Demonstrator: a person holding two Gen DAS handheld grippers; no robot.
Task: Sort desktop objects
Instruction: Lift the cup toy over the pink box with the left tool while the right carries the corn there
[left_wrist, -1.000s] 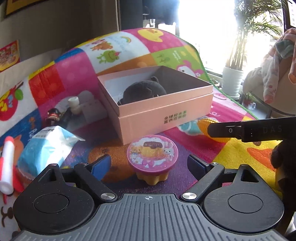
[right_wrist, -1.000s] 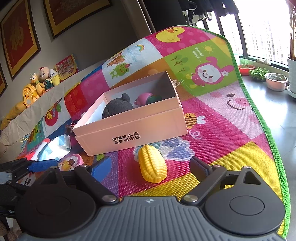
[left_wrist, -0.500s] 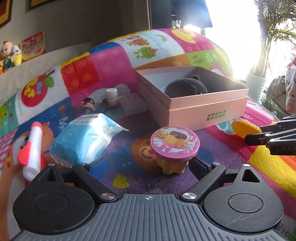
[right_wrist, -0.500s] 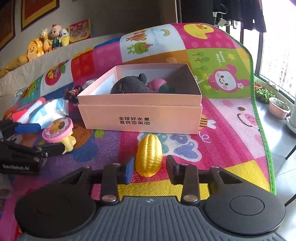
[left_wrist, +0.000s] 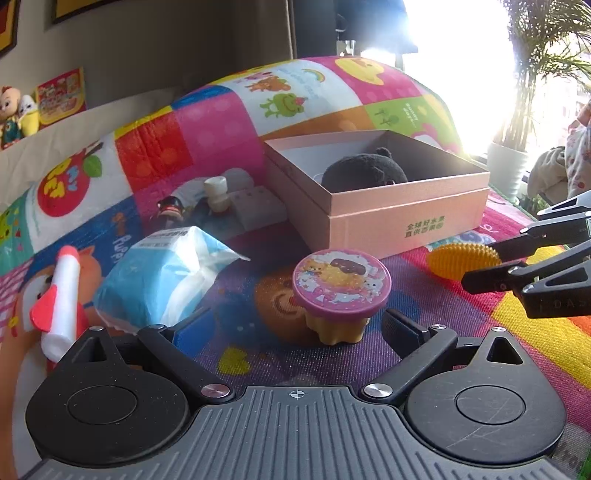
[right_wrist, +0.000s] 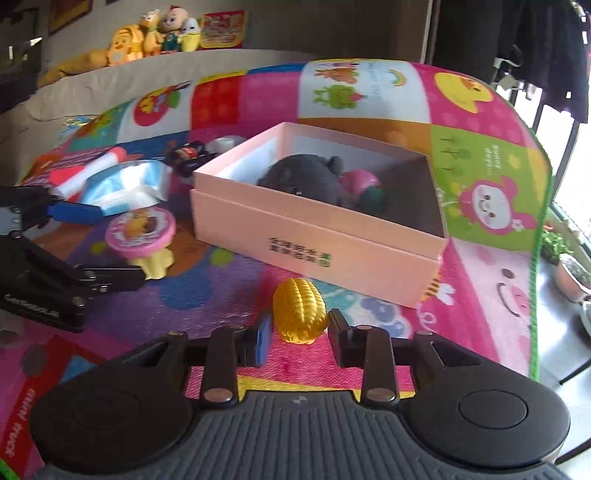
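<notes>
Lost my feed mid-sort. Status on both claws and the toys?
Right claw shut on toy corn, near the pink box. Left claw opening, straddling pudding cup toy, no contact. Nothing blocking the box.

The whole setup sits on a loud patchwork play mat covered in cartoon ducks, frogs and a pink bunny. Behind it, a beige ledge carries a row of plush toys plus a little red picture card. Framed pictures hang on the wall. A potted palm stands in a white pot by the blown-out bright window, and some dark clothes hang nearby.
</notes>
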